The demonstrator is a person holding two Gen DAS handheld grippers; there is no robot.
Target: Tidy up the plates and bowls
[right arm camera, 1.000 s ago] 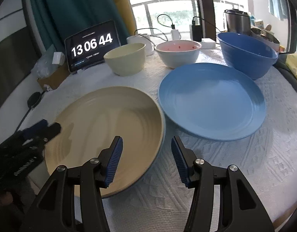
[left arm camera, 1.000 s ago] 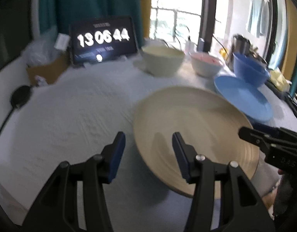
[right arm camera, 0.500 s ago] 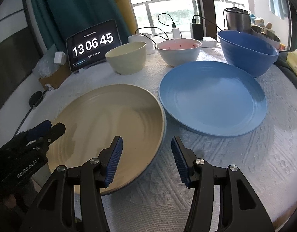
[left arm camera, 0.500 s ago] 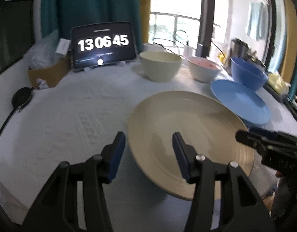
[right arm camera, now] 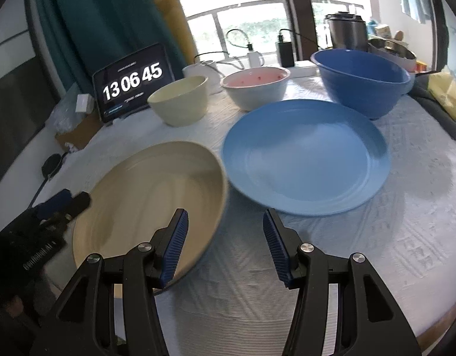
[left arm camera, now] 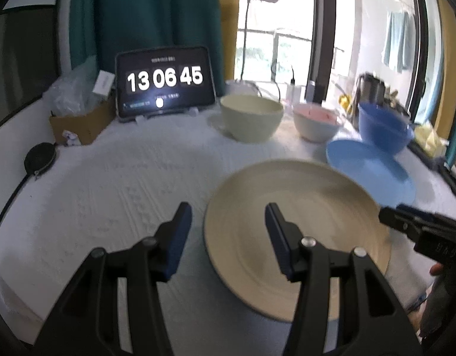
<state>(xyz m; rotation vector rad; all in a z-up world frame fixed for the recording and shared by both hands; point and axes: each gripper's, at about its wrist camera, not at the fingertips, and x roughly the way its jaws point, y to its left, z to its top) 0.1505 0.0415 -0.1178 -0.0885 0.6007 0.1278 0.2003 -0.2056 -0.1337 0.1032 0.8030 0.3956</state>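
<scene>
1. A round table [right arm camera: 361,252] covered in a white textured cloth carries all the dishes.
2. The large, shallow beige plate [right arm camera: 156,195] lies at the table's near edge, toward its left side.
3. The wide, light blue plate [right arm camera: 305,157] sits just right of the beige plate, nearer the middle; their rims come very close, and whether they touch is unclear.
4. Along the far edge stand three bowls in a row: a cream round bowl [right arm camera: 180,101], a white bowl with a pink inside [right arm camera: 257,87], and a deep dark blue bowl [right arm camera: 361,80] at the right end.
5. A dark tablet showing a clock [right arm camera: 130,84] leans at the far left, behind the cream bowl.
6. The left gripper [left arm camera: 228,231] hovers over the beige plate's left rim, jaws parted, clasping nothing.
7. The right gripper [right arm camera: 225,237] hangs above the cloth just beside the beige plate's right rim, jaws likewise spread and empty.
</scene>
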